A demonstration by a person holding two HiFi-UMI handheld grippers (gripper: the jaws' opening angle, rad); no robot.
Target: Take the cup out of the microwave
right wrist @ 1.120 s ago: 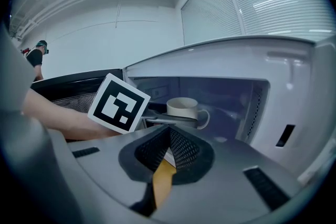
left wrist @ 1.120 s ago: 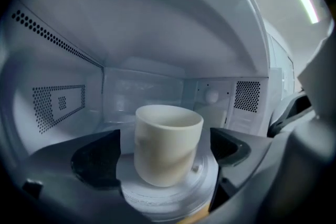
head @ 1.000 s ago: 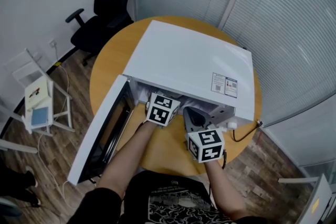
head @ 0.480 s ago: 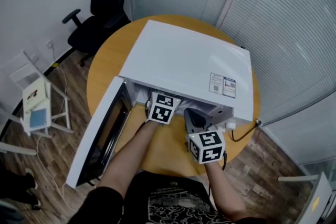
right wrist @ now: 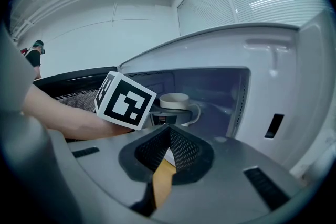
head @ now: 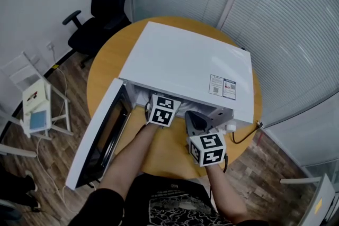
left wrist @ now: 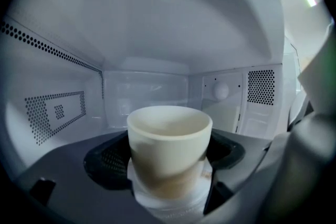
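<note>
A cream cup (left wrist: 168,149) stands on a white base inside the open white microwave (head: 185,61). My left gripper (left wrist: 168,162) reaches into the cavity with a dark jaw on each side of the cup. The jaws are closing, and the pads sit close to its sides without clearly pressing. In the head view only its marker cube (head: 162,109) shows at the opening. From the right gripper view the cup (right wrist: 176,102) shows its handle pointing right. My right gripper (right wrist: 168,131) hovers shut and empty in front of the microwave over the table.
The microwave door (head: 100,135) hangs open to the left. The microwave sits on a round wooden table (head: 169,153), with a cable (head: 243,137) at its right corner. A black office chair (head: 103,8) and a small white stand (head: 39,103) are on the floor.
</note>
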